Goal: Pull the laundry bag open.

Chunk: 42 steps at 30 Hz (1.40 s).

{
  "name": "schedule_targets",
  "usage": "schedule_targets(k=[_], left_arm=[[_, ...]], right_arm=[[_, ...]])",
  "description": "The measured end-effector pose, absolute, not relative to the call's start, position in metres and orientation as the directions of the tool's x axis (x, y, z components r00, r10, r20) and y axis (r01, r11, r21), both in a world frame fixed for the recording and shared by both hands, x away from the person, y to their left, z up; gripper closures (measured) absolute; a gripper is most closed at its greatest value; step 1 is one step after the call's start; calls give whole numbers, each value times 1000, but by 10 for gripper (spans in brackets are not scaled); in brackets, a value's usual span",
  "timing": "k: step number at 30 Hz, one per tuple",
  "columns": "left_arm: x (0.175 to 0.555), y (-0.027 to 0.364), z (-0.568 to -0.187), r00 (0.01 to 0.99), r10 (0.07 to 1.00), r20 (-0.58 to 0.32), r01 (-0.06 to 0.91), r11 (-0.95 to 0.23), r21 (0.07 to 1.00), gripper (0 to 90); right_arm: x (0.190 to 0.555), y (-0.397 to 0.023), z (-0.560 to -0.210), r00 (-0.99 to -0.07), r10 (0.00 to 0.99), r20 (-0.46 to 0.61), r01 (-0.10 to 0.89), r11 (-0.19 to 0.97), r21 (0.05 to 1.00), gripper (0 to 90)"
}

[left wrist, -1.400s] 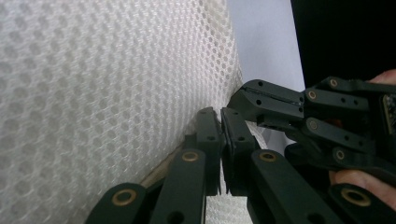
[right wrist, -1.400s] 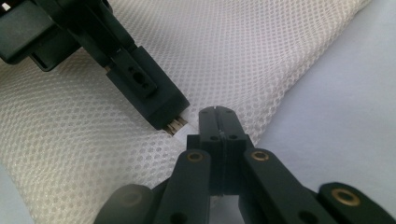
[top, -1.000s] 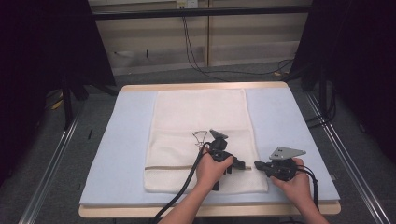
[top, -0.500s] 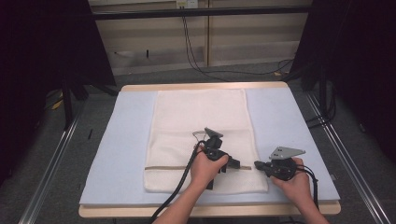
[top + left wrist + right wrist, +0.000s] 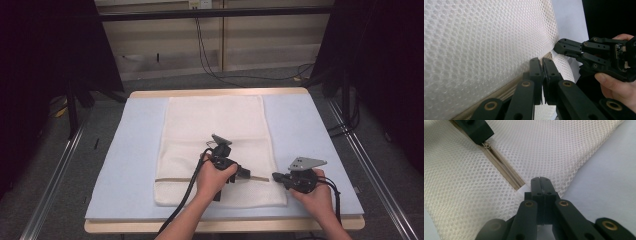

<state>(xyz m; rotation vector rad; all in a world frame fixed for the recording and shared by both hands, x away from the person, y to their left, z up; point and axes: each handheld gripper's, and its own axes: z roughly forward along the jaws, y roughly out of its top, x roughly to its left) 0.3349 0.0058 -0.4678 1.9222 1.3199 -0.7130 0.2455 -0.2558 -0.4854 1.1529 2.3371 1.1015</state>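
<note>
While the high view blurs it, zipper (image 5: 501, 167) teeth show; right gripper (image 5: 540, 180) pinches mesh bag (image 5: 544, 147).

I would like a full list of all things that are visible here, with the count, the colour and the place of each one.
mesh bag: 1, cream white, flat on the middle of the pad, long side running away from the person.
zipper: 1, beige, across the bag near its close end.
pad: 1, pale blue, covering the table top.
table: 1, light wood, its edge showing around the pad.
cables: several, black, on the floor behind the table.
left gripper: 1, black, shut on the zipper.
right gripper: 1, black, shut on the bag's right edge at the zipper's end.
hands: 2, each holding a gripper at the near edge.
</note>
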Motion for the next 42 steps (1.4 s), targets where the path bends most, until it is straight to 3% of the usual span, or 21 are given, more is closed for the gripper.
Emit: schedule_targets(k=[42], left_arm=[[335, 25, -467, 340, 548, -765, 938, -252, 236, 874]], right_arm=[[245, -255, -485, -622, 781, 55, 540, 377, 753, 900]])
